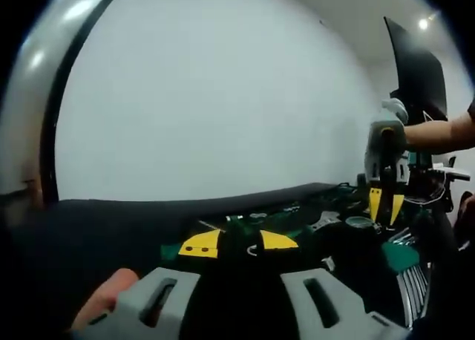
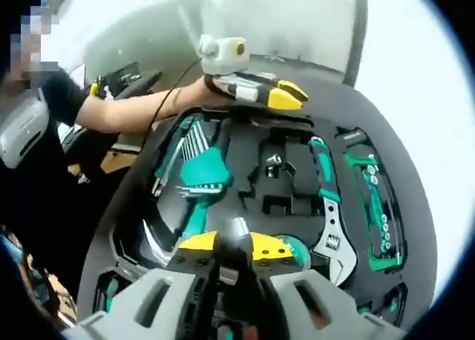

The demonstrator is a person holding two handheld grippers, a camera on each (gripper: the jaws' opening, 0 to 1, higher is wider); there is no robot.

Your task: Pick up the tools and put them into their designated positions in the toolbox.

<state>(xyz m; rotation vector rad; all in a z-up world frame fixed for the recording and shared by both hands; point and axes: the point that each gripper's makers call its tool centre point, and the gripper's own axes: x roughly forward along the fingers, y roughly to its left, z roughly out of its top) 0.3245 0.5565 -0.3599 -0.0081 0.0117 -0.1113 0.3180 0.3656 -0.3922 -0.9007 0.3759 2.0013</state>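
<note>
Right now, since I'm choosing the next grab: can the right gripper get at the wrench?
Probably yes. The wrench lies uncovered in the toolbox just beside the right gripper, and the left gripper is off at the far edge. Something may already sit between the right jaws, though.

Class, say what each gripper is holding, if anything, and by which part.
Right gripper: a small tool, clamped just below its silvery end. Left gripper: cannot be told.

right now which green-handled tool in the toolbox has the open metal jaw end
The adjustable wrench, lying right of the empty centre slots, its silver head toward the right gripper. The hex key set lies left.
</note>
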